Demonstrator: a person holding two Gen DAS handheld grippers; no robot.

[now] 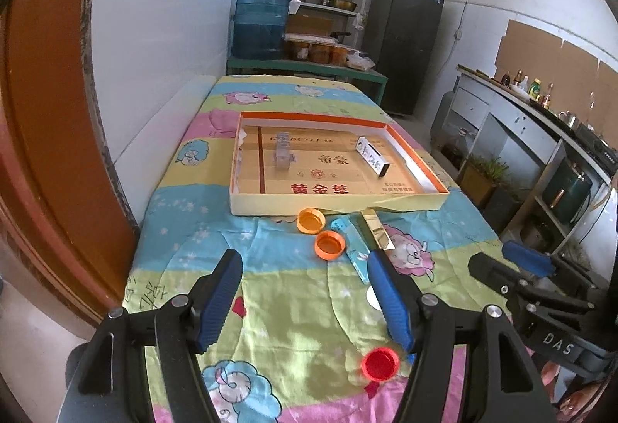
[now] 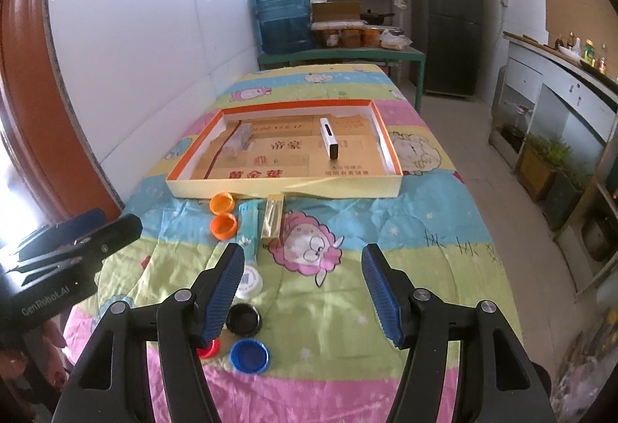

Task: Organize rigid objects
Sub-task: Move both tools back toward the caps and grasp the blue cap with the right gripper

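A shallow cardboard tray (image 2: 390, 149) with an orange inner rim sits on a table covered by a cartoon sheep cloth (image 2: 386, 230), and everything else is placed here by that tray. Inside it, a white rectangular box (image 2: 329, 136) lies toward the right half, and a clear plastic item (image 2: 237, 142) lies toward the left half, the two well apart.

Just in front of the tray's near wall, outside it, two orange bottle caps (image 2: 223, 215) lie side by side, open side up. Right of them lie a long light-blue packet (image 2: 248, 226) and a gold box (image 2: 272, 216) next to each other, the gold box's far end almost at the tray wall.

Farther from the tray, toward the cameras, sit more caps: a white cap (image 2: 251, 280), a black cap (image 2: 244, 318), a blue cap (image 2: 249, 351) and a red cap (image 1: 380, 364).

The left gripper (image 1: 305, 301) hangs over the cloth in front of the tray with its blue-padded jaws spread wide and nothing between them — the red cap lies just below its right-hand finger. The right gripper (image 2: 303, 291) is also spread wide and empty, over the cloth on the near side of the tray, with the white and black caps beside its left-hand finger
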